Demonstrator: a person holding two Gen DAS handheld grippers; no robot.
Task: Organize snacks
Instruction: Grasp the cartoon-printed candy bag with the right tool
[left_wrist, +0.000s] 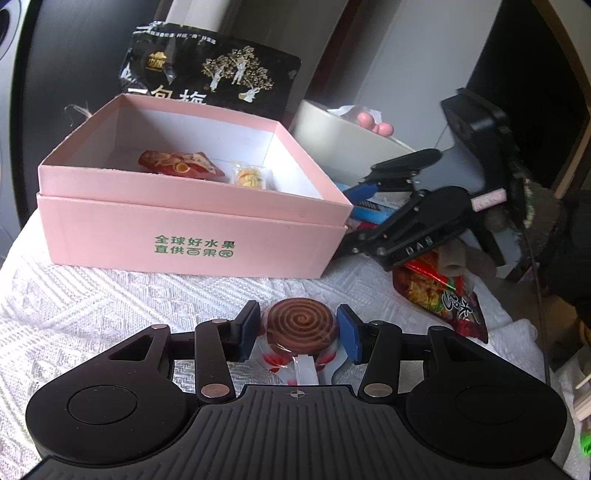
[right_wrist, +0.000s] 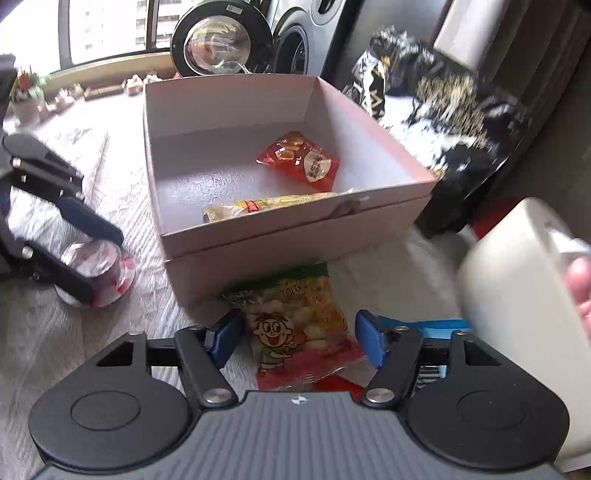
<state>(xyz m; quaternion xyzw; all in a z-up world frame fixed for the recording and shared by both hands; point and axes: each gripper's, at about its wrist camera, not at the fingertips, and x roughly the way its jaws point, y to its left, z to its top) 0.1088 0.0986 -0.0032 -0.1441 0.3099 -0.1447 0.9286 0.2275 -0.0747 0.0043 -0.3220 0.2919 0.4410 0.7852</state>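
- Left claw (left_wrist: 298, 332): clenched on spiral jelly cup (left_wrist: 301, 325); pink box (left_wrist: 192, 225) lies ahead, slightly left.
- Right claw (right_wrist: 297, 338): released, straddling cartoon snack packet (right_wrist: 295, 328), long axis running toward the box.

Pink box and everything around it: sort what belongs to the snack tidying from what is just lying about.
Part of the job:
- pink box
- red packet and yellow packet inside it
- spiral jelly cup, between the left gripper pads
- cartoon snack bag, under the open right gripper
- red spicy packet

Lying about:
- black gift bag
- white tub
- washing machine door
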